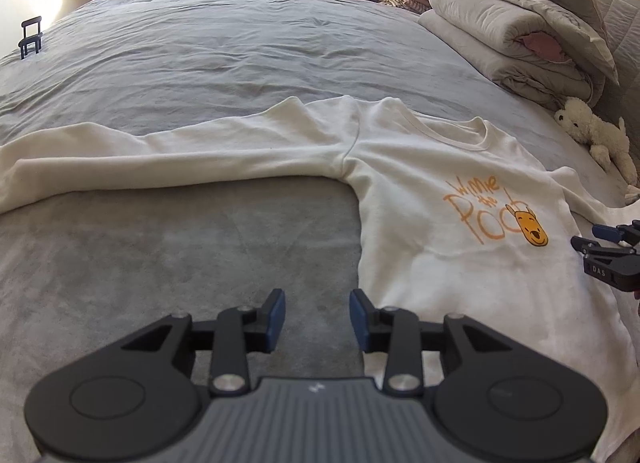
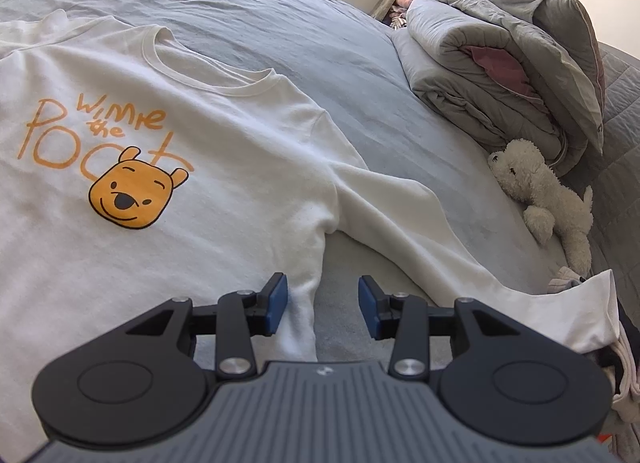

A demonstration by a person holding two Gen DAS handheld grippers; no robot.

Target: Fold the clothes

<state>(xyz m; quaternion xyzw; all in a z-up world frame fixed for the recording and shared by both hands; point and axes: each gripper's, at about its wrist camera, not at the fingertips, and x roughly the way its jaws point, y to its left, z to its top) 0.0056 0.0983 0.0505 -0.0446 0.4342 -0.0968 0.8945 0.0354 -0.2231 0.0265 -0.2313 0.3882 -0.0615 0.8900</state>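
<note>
A white long-sleeved sweatshirt [image 1: 432, 183] with an orange bear print lies face up, spread flat on the grey bed [image 1: 200, 63]. Its one sleeve [image 1: 160, 155] stretches out to the left. My left gripper [image 1: 317, 317] stands open over bare bedding just left of the sweatshirt's side edge, nothing between its blue pads. In the right wrist view the sweatshirt [image 2: 120, 223] fills the left side and its other sleeve [image 2: 440, 239] runs toward the lower right. My right gripper [image 2: 323, 305] is open above the sweatshirt's side edge below the armpit. The right gripper [image 1: 608, 255] also shows at the left view's right edge.
A folded grey quilt and pillows [image 2: 500, 75] are stacked at the bed's far right. A cream plush dog [image 2: 540, 191] lies beside them, close to the sleeve's cuff. A small dark stool [image 1: 31, 37] stands beyond the bed's left edge.
</note>
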